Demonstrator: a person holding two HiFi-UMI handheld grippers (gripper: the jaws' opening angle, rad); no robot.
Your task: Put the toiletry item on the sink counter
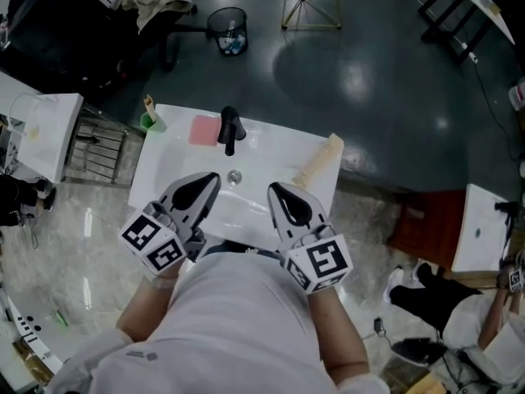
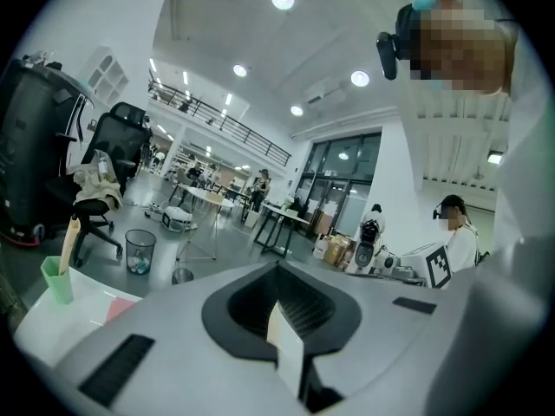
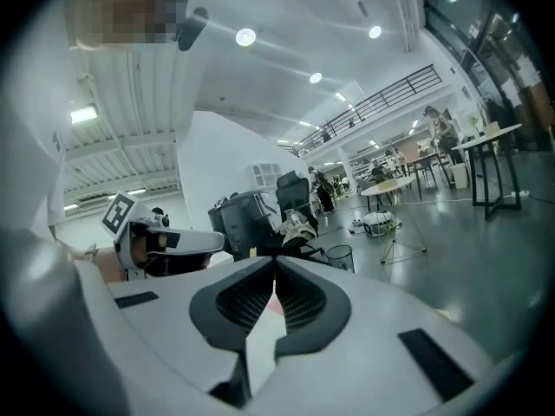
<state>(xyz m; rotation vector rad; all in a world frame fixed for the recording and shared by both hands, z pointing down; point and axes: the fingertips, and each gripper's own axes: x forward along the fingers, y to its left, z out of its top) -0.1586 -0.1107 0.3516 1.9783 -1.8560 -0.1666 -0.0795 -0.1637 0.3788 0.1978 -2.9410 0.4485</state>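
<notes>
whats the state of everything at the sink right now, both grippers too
left gripper: shut, empty
right gripper: shut, empty
faucet: no water seen running
green cup: upright at the back left corner, a stick standing in it
pink pad: flat on the sink counter, left of the faucet
beige item: lying on its side at the right edge
wastebasket: upright on the floor

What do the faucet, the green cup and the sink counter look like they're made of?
Faucet: likely metal with a matte black finish, since it is evenly dark with little shine. Green cup: probably plastic, judging by its pale, even colour. Sink counter: smooth white, with top and basin seemingly in one piece, so ceramic or moulded resin; I can't tell which.
</notes>
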